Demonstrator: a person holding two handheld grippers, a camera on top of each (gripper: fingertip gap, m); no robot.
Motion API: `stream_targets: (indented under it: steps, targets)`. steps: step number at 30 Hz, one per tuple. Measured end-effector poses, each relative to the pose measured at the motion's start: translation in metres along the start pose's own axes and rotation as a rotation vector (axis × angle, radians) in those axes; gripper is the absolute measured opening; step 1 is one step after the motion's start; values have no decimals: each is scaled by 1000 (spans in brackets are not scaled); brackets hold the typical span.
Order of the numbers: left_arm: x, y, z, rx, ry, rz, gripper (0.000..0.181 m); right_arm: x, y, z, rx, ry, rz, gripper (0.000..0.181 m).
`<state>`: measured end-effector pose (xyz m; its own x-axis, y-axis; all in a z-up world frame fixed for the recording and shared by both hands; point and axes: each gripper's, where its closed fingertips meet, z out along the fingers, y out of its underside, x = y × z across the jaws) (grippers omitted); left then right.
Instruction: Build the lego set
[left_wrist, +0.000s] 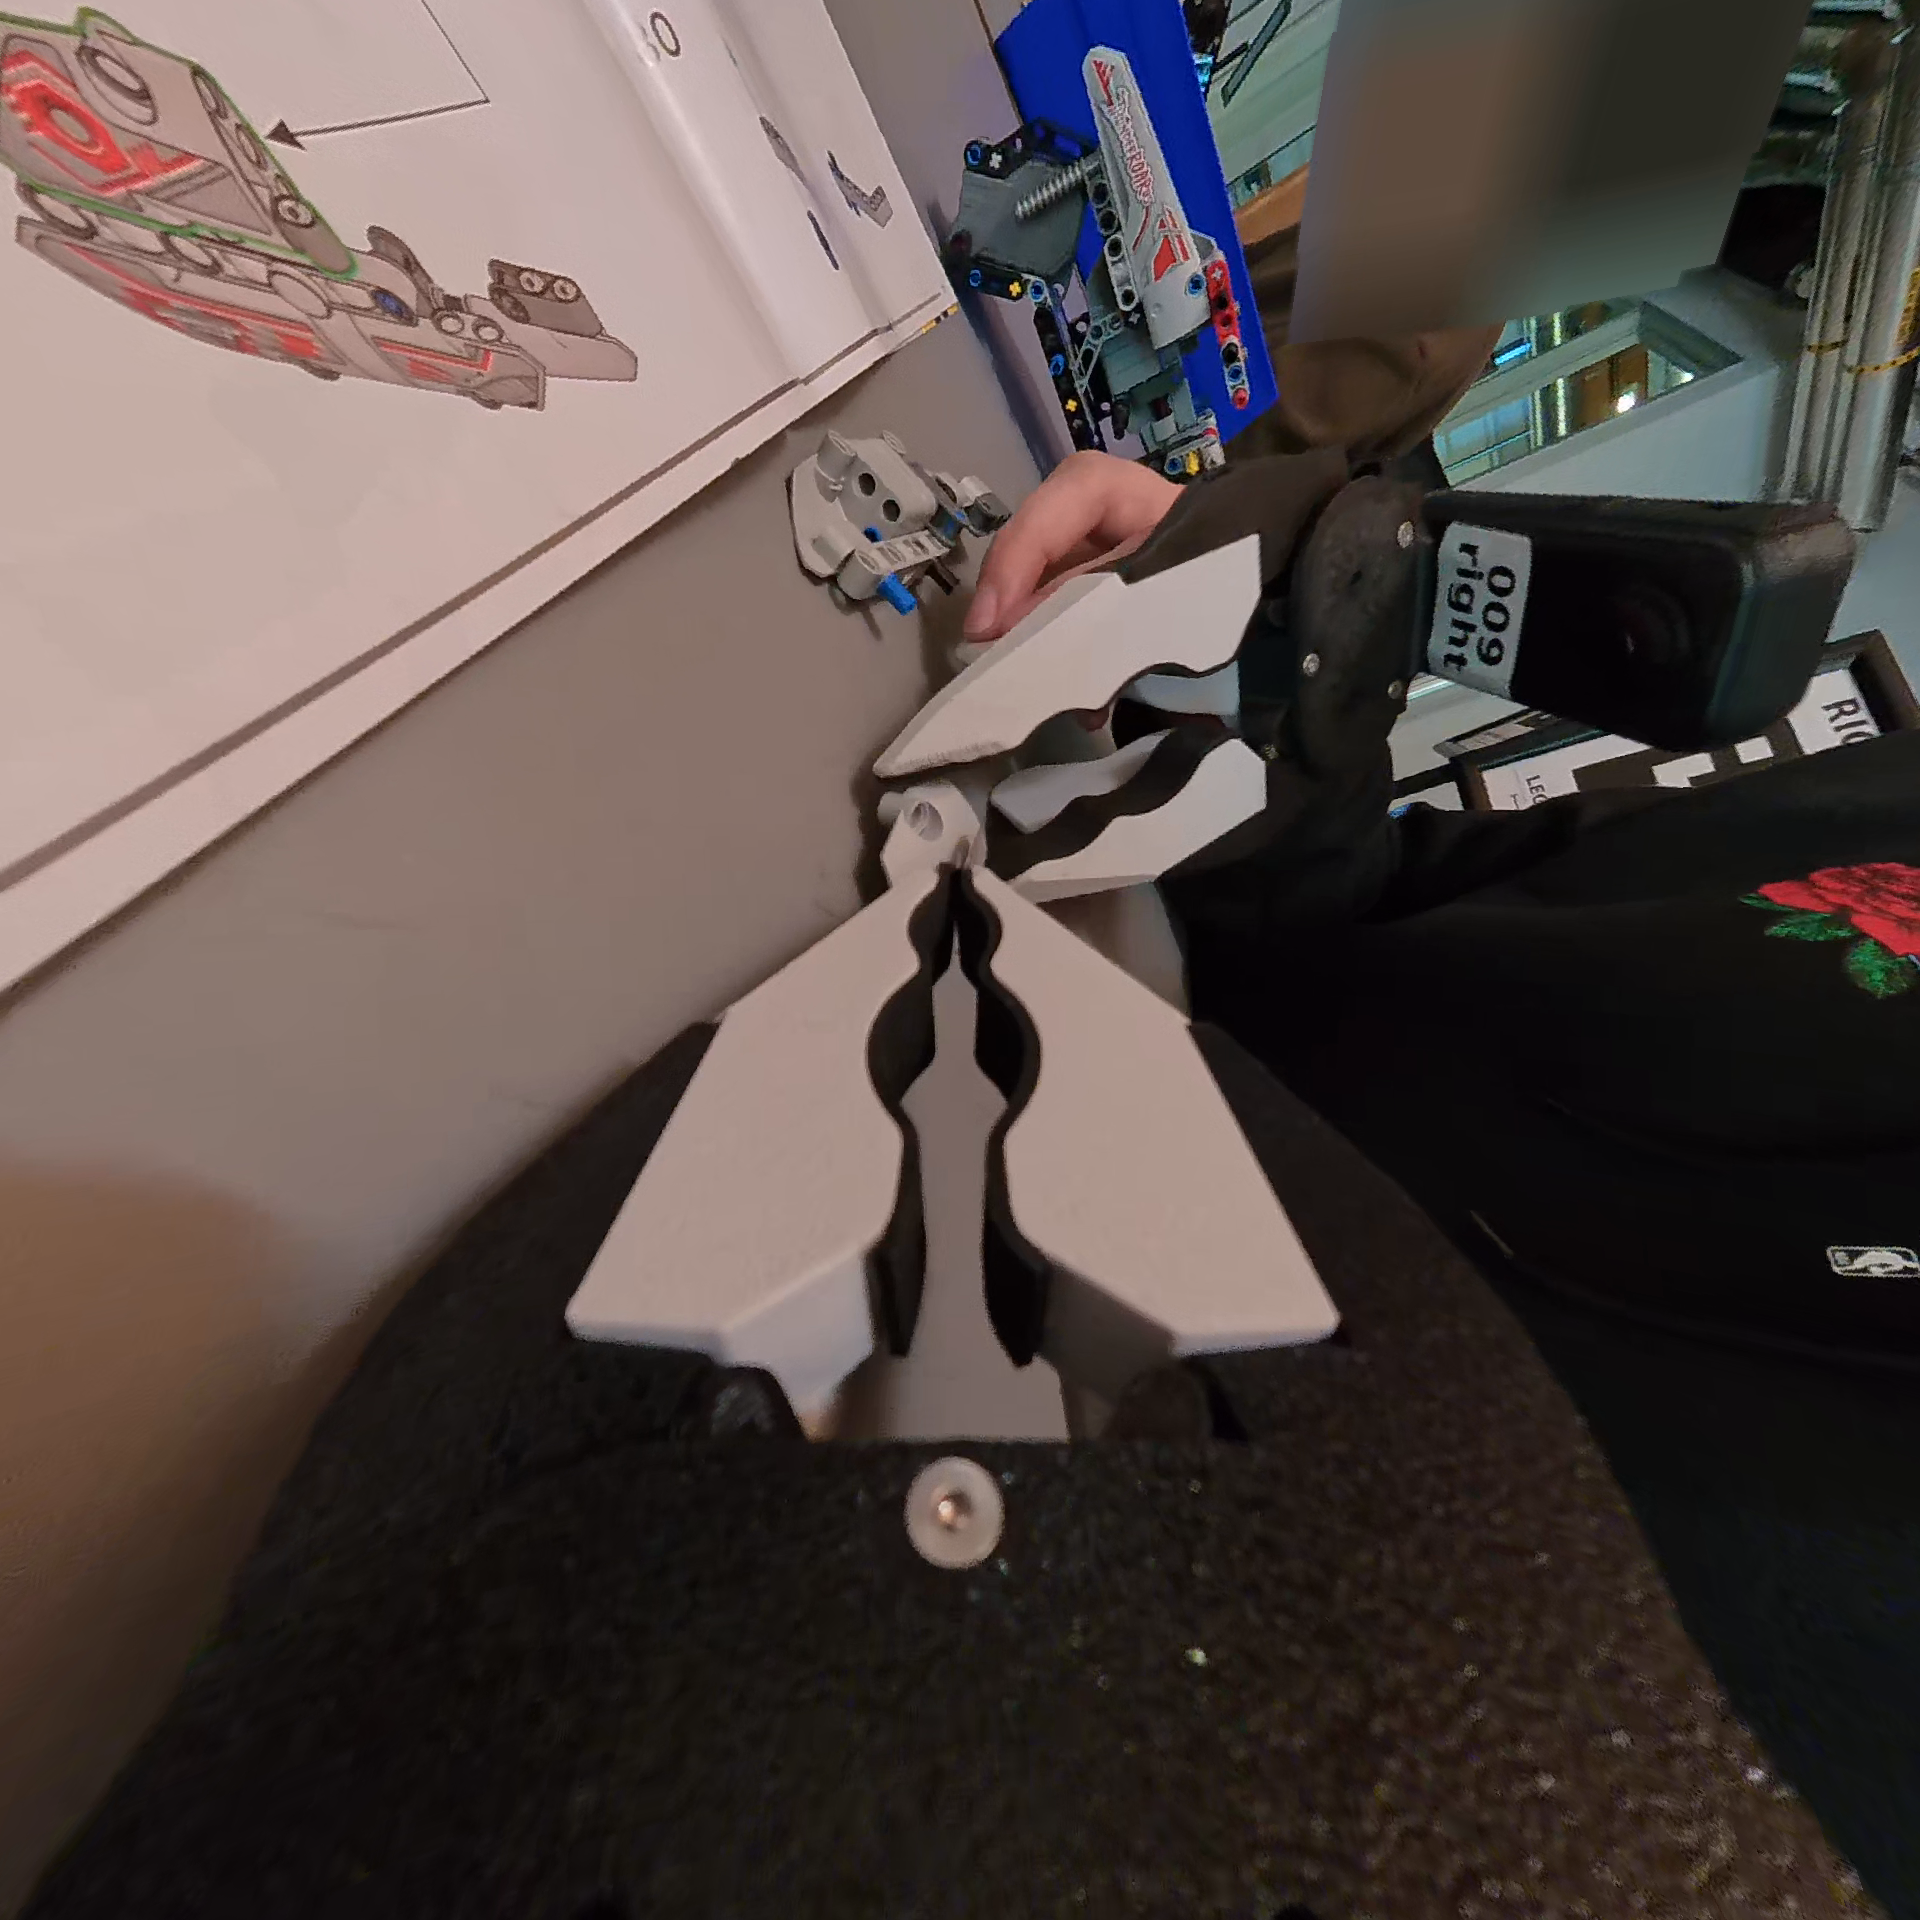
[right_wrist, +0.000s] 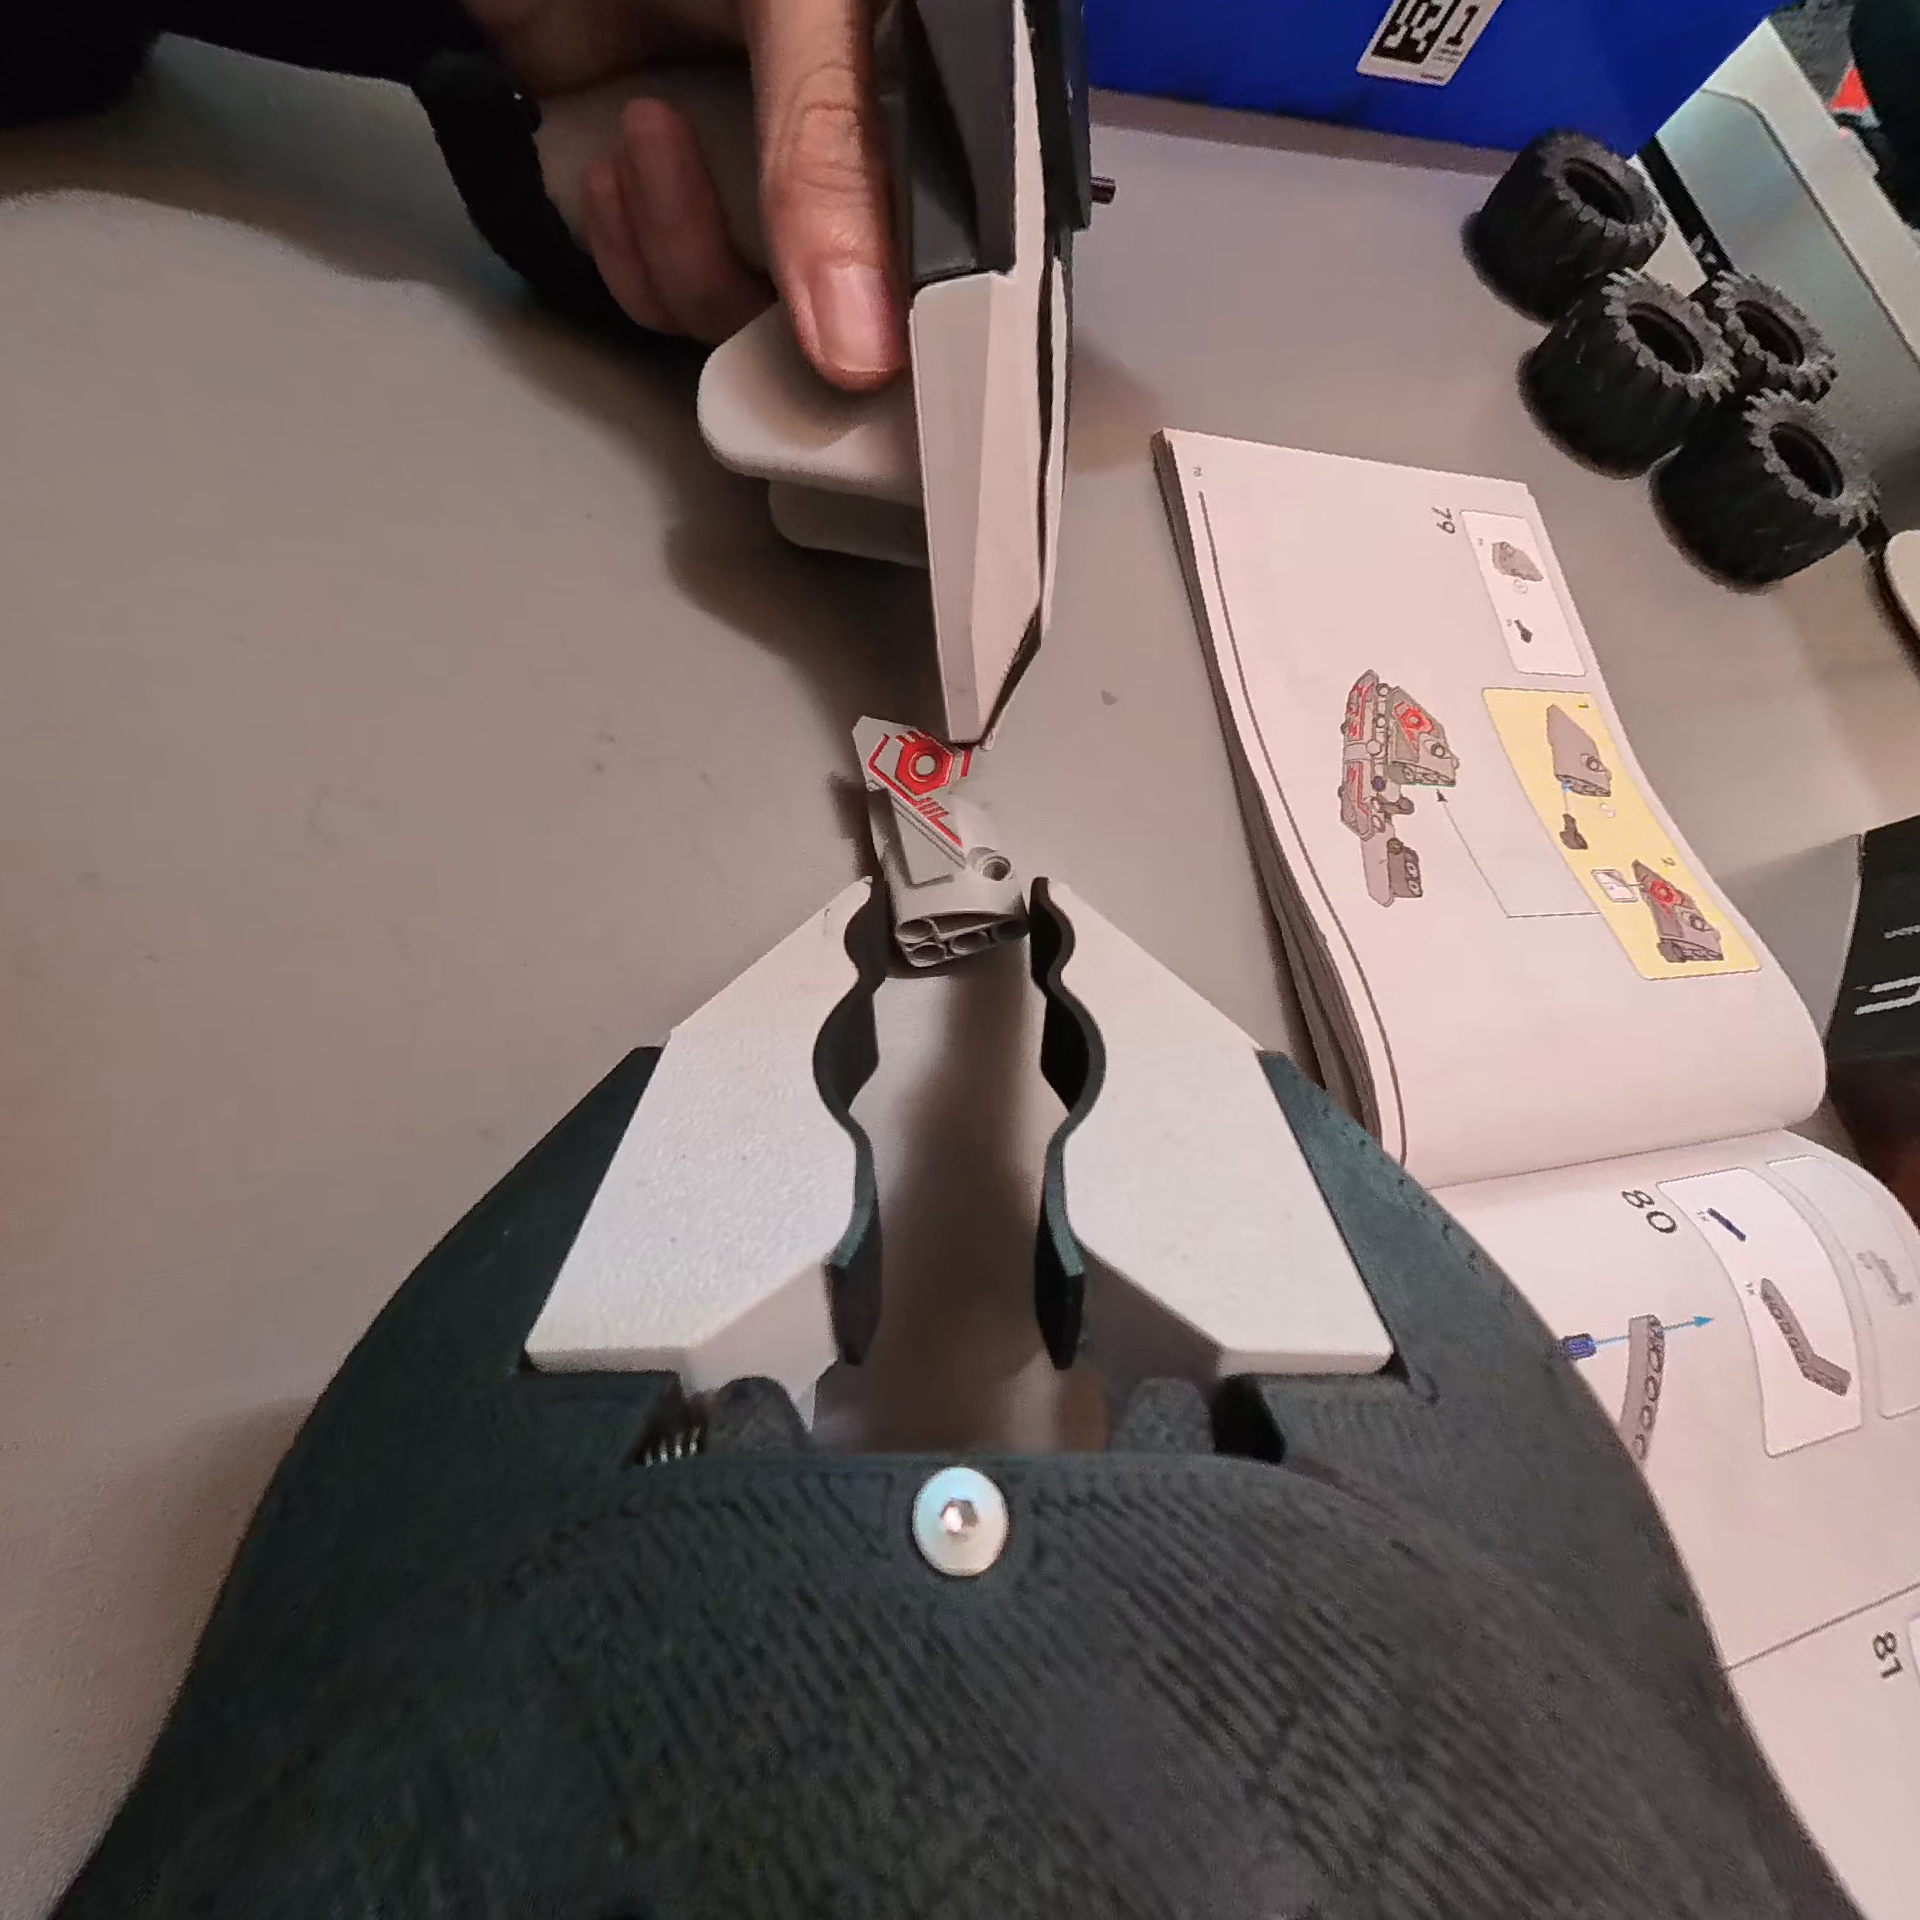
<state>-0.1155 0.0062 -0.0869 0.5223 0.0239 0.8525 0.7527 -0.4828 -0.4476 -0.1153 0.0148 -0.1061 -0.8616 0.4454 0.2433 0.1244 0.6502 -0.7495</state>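
Right wrist view: my right gripper (right_wrist: 951, 904) is standing partly open around the end of the grey panel piece (right_wrist: 925, 831), seemingly not squeezing it. My left gripper (right_wrist: 982, 727) is pinching the panel's red-patterned tip closed above the table (right_wrist: 364, 623). I'm seeing the instruction booklet (right_wrist: 1507, 831) lying open with printed numbers, and black tyres (right_wrist: 1662, 384) beyond.

Grey worktop (right_wrist: 364, 623) carrying an open instruction booklet (right_wrist: 1538, 914), four black tyres (right_wrist: 1662, 353) clustering nearby, a small grey brick assembly (left_wrist: 883, 520) lying apart
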Motion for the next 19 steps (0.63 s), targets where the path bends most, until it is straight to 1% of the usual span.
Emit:
stream_targets:
  steps: [4,11,19]
  targets:
    - [0,-3,0,14,6,-15,0,-1,-1,0,5,-11,-14,26]
    - [-4,-6,1,45,-40,-8,0,-2,0,1,0,-44,10,26]
    - [-4,-4,2,35,-45,4,0,-2,1,1,-9,-93,67,26]
